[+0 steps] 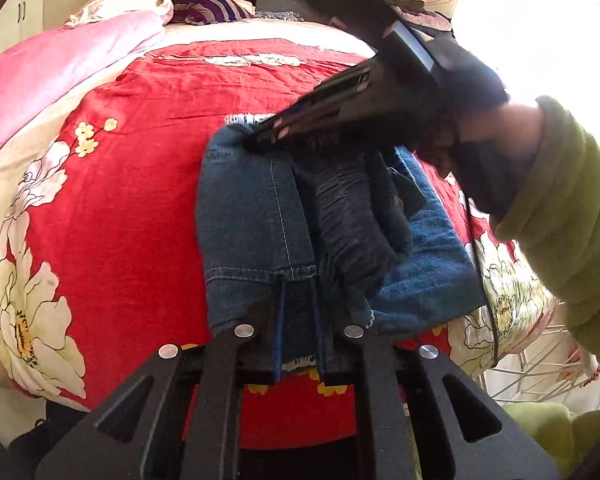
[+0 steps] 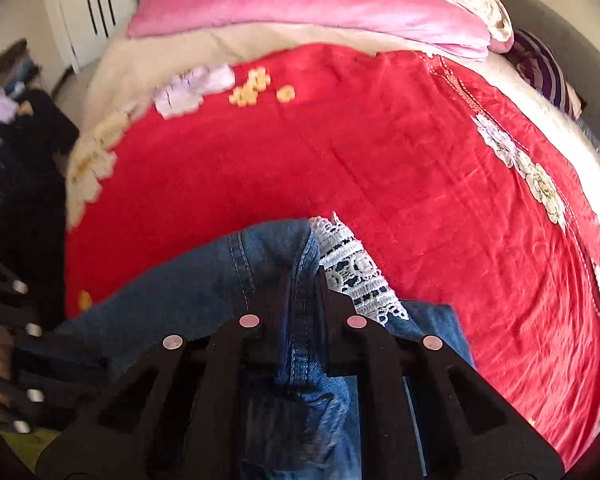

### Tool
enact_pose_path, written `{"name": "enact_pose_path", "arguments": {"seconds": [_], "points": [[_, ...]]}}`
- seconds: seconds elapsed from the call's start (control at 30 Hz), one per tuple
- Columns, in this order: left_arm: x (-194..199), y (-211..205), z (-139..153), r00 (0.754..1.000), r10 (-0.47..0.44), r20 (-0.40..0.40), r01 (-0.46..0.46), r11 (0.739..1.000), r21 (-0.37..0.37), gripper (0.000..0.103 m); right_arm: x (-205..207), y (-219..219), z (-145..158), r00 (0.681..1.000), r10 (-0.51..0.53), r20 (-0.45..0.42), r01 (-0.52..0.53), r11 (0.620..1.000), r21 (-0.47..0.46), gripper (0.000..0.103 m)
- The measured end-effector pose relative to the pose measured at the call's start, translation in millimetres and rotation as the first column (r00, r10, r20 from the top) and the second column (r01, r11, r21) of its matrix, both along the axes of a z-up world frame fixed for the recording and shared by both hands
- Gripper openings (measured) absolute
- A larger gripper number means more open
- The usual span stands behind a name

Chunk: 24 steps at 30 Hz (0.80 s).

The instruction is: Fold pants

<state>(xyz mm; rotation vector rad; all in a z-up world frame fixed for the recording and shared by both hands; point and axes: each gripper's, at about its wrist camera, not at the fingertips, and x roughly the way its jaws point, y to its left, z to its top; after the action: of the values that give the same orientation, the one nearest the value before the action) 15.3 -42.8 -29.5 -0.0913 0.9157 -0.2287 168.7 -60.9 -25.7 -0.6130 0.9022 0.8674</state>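
Jeans [image 1: 256, 216] lengthwise away – both grippers [image 1: 298, 312] [image 2: 300, 300] clamped on.

Pants [image 1: 256, 216] lie on bedspread [image 1: 148, 184] near bed's front edge, w/ left tool [image 1: 298, 312] at their near hem and right tool [image 1: 260, 140] at far end. Blanket [image 1: 40, 84] sits far left; pillow [image 1: 208, 6] behind.

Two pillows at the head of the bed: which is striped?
The purple-and-white pillow, to the right in the left wrist view. The cream floral pillow beside it has no stripes.
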Motion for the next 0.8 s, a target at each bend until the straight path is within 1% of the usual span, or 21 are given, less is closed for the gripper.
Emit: {"name": "enact_pose_path", "arguments": {"seconds": [0.07,0.17,0.23,0.37,0.47,0.53,0.57,0.63,0.77,0.8], "points": [[1,2,0,1.000,0.000,-0.001,0.000,1.000,-0.007,0.011,3,-5,1,0.999,-0.030,-0.010,0.031,0.999,0.030,0.007],[0,1,0,1.000,-0.003,-0.005,0.003,1.000,-0.009,0.012,1,-11,8,0.999,-0.048,-0.005,0.048,0.997,0.061,0.012],[0,0,-1,1.000,-0.004,-0.009,0.004,1.000,-0.009,0.012,-2,-16,15,0.998,-0.061,-0.001,0.061,0.995,0.085,0.019],[3,1,-1,1.000,-0.005,-0.011,0.005,1.000,-0.007,0.012,-5,-32,36,0.994,-0.107,0.018,0.103,0.982,0.158,0.025],[3,1,-1,1.000,-0.005,-0.011,0.005,1.000,-0.006,0.012,-8,-47,53,0.989,-0.142,0.037,0.131,0.969,0.208,0.034],[3,1,-1,1.000,-0.006,-0.012,0.006,1.000,-0.004,0.012,-11,-57,63,0.985,-0.164,0.050,0.147,0.960,0.239,0.043],[3,1,-1,1.000,-0.006,-0.012,0.006,1.000,-0.004,0.012,-14,-64,70,0.982,-0.179,0.059,0.158,0.953,0.258,0.045],[3,1,-2,1.000,-0.007,-0.012,0.007,1.000,-0.003,0.012,-18,-75,80,0.977,-0.202,0.073,0.173,0.942,0.288,0.054],[2,1,-2,1.000,-0.009,-0.011,0.009,1.000,0.000,0.012,-30,-99,99,0.964,-0.245,0.099,0.198,0.918,0.345,0.062],[2,1,-2,1.000,-0.009,-0.010,0.009,1.000,0.000,0.012,-33,-103,100,0.963,-0.251,0.102,0.201,0.915,0.351,0.065]]}}
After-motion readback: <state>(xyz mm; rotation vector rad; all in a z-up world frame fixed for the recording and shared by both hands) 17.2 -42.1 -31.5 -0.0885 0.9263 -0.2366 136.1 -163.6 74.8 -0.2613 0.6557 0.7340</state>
